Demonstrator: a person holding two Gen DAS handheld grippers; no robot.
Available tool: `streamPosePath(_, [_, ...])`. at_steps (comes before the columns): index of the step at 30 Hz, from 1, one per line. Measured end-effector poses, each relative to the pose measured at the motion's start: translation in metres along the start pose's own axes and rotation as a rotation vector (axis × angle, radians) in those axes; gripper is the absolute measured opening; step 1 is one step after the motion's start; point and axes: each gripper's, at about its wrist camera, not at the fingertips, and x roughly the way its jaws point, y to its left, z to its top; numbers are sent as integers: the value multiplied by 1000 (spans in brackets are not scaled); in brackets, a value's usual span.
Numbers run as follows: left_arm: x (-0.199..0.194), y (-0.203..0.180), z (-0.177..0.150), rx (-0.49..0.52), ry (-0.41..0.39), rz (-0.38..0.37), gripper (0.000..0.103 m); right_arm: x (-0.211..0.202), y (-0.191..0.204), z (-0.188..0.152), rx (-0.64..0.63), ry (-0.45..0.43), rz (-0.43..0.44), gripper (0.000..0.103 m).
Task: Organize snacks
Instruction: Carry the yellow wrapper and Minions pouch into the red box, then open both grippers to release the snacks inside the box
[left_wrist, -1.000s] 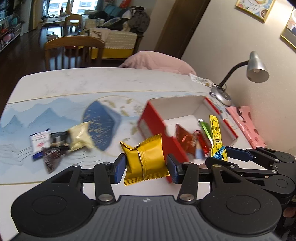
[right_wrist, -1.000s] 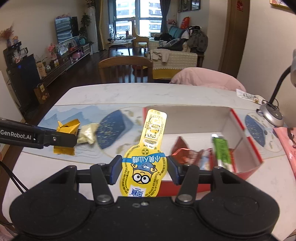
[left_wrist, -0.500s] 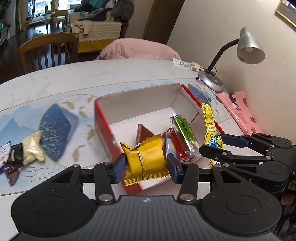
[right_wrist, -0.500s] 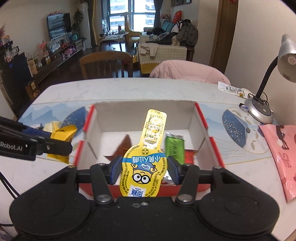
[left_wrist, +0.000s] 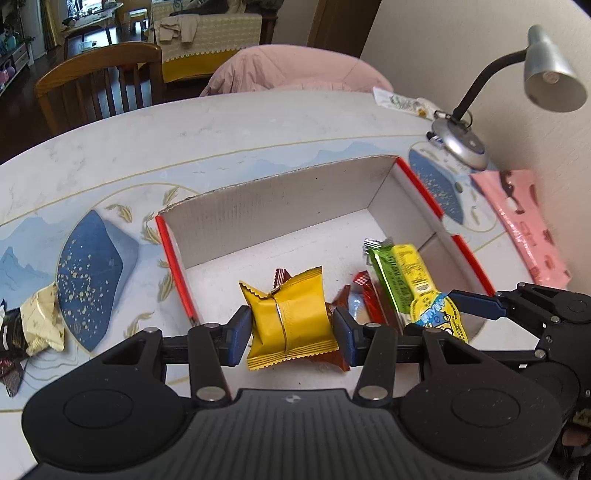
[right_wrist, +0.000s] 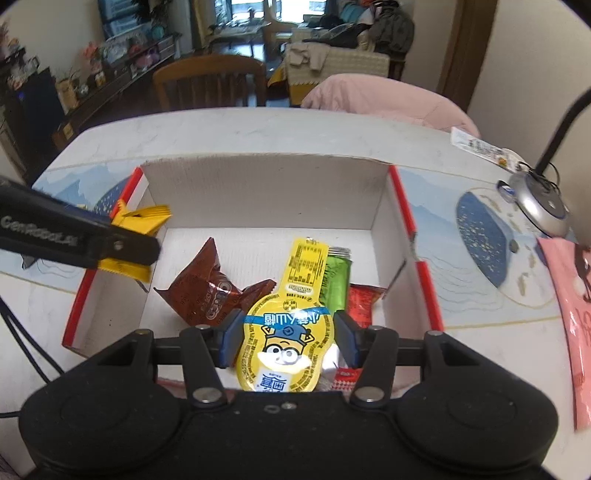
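My left gripper (left_wrist: 291, 329) is shut on a gold foil snack packet (left_wrist: 290, 317) and holds it over the near left part of the red-edged cardboard box (left_wrist: 280, 210). My right gripper (right_wrist: 285, 341) is shut on a yellow Minion snack pack (right_wrist: 286, 343) above the box's (right_wrist: 258, 184) near right side. Inside the box lie a brown cookie packet (right_wrist: 207, 291), a green bar (right_wrist: 336, 280) and a red packet (right_wrist: 360, 301). The right gripper also shows at the right of the left wrist view (left_wrist: 439, 314), and the gold packet shows in the right wrist view (right_wrist: 138, 225).
Loose snacks, a cream wrapper (left_wrist: 40, 321) and dark packets (left_wrist: 9, 347), lie on the table left of the box. A desk lamp (left_wrist: 461, 140) and a pink bag (left_wrist: 524, 225) stand to the right by the wall. Chairs stand at the far edge.
Both grippers have moved forward and over the box with their snacks. The left gripper has swung right, from beside the box's left wall to above its inside.
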Motion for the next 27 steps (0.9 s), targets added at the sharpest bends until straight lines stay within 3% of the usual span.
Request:
streamPosePath(15, [55,-9,13,53,130,59,48,41,3,6,-48,58,18,52])
streamPosePath(23, [59,-7,10,45,138,38,51,40,-1,5,-23,50,27,52])
streamPosePath(27, [55,-4,5,41,125,23,54,36,-2,2,-15,36,30,60])
